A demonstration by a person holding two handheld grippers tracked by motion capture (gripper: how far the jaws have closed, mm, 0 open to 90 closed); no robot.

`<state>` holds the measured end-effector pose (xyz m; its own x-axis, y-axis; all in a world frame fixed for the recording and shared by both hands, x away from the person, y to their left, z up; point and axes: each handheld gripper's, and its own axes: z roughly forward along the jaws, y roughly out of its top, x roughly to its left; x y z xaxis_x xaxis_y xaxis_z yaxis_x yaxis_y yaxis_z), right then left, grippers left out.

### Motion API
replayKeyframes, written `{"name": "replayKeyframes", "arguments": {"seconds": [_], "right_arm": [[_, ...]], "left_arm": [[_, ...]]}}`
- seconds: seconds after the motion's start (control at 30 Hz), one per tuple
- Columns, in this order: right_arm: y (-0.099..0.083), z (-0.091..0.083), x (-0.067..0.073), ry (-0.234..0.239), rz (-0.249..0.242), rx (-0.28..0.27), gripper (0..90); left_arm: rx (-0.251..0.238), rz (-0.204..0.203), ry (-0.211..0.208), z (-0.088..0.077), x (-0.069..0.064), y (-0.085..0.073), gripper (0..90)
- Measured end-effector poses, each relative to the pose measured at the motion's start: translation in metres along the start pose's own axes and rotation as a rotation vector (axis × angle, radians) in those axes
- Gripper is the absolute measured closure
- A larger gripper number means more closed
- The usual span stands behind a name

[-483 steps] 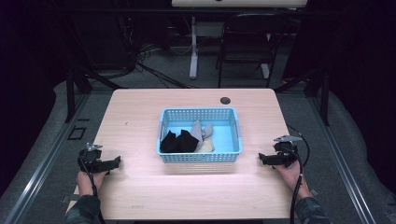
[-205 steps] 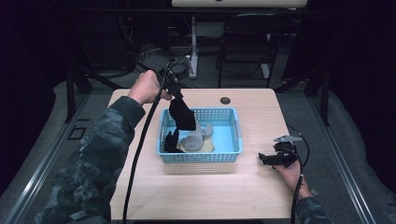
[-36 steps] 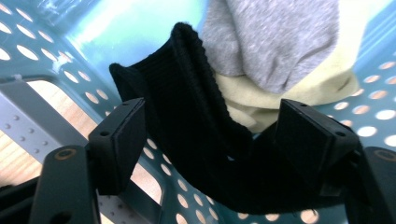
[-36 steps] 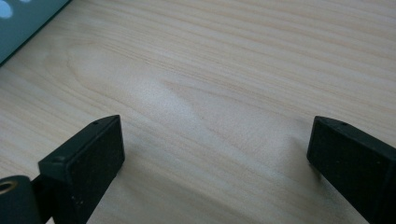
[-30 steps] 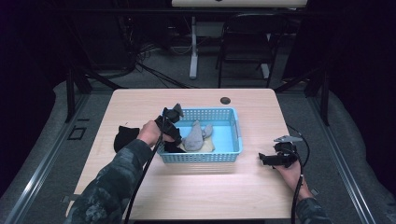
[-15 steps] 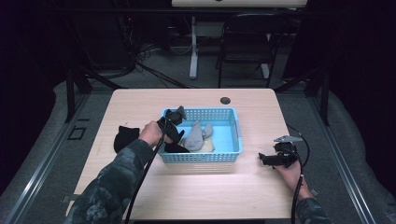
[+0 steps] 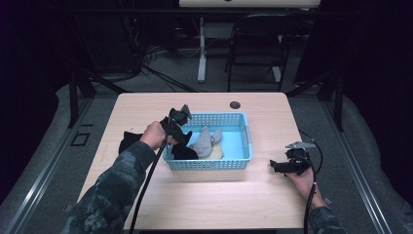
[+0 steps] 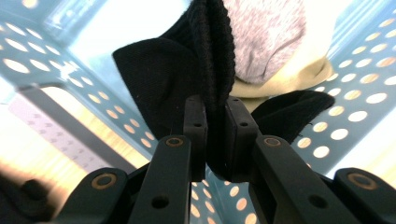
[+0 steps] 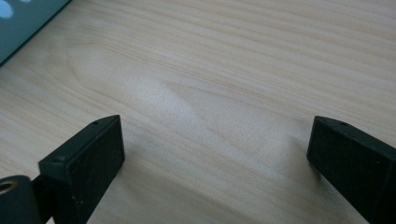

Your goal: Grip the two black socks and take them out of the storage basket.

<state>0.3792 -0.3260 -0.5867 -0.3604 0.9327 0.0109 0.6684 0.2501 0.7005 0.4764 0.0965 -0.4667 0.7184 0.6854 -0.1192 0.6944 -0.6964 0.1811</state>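
Sock removal, part done: one black sock (image 7: 130,142) lies on desk (image 7: 253,204), left gripper (image 8: 215,122) jaws just closed on second black sock (image 8: 163,74) in blue basket (image 7: 243,158); right gripper (image 9: 215,154) jaws wide, empty; grey sock (image 7: 203,141) remains.

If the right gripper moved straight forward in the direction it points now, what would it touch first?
Probably the blue basket. The right gripper rests on the table with jaws open and empty, pointing toward the basket's right wall. Bare wood lies between them; depth is hard to judge.
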Motion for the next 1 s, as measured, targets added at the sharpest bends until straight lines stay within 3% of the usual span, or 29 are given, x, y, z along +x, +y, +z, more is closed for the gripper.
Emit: {"name": "replayKeyframes", "arguments": {"seconds": [0.2,0.57,0.8,1.0], "right_arm": [[0.000,0.000,0.000,-0.003,-0.001,0.002,3.4],[0.000,-0.001,0.000,-0.001,0.001,0.005,3.5],[0.000,0.000,0.000,-0.001,0.001,0.006,3.5],[0.000,0.000,0.000,-0.002,0.000,0.002,3.5]], "left_arm": [[-0.028,0.025,0.001,-0.020,-0.002,0.004,81.4],[-0.118,0.043,0.023,-0.078,-0.002,0.008,81.4],[-0.160,0.026,0.047,-0.109,0.009,-0.003,81.4],[-0.192,-0.018,0.074,-0.135,0.026,-0.024,81.3]]}}
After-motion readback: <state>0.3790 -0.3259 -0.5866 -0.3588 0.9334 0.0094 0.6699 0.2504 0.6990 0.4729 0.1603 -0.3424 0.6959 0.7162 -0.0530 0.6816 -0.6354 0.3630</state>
